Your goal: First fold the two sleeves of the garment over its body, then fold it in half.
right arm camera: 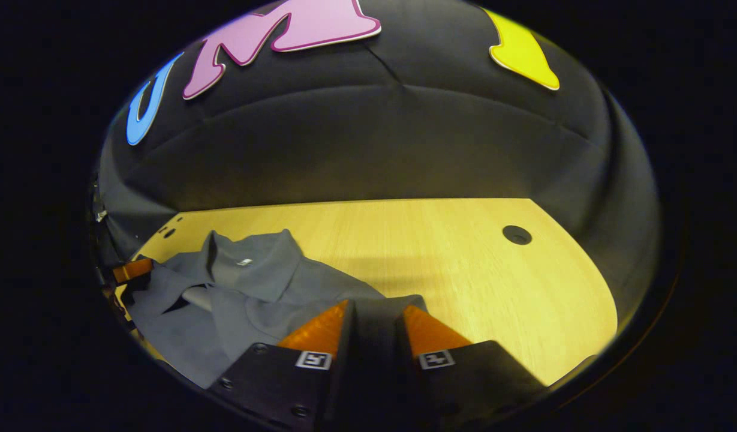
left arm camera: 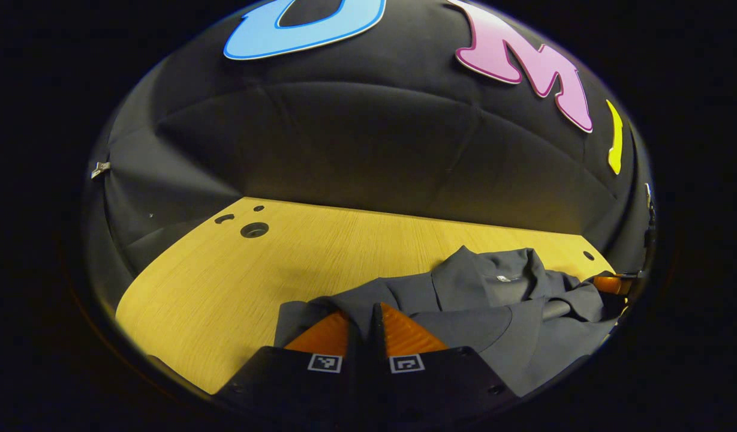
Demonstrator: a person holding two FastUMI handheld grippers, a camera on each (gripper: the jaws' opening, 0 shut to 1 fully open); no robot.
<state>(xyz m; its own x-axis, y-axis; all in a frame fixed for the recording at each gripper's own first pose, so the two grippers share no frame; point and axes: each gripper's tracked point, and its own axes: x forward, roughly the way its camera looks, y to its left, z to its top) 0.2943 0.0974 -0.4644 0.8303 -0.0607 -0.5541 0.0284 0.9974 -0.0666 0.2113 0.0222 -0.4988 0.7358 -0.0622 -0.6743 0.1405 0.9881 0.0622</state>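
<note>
Your grey garment (left arm camera: pixel 464 312) lies rumpled on the wooden counter (left arm camera: pixel 320 252), collar toward the booth wall, with one sleeve already laid across its body. Your left tongs (left arm camera: pixel 363 315) are pressed nearly together with a fold of grey cloth at the garment's edge pinched between them. In the right gripper view, the same garment (right arm camera: pixel 248 288) spreads to the left, and your right tongs (right arm camera: pixel 375 312) stand slightly apart at its near edge with dark cloth between the fingers; you cannot tell whether both press on it. The other gripper shows at the far edge of each view, beside the garment.
</note>
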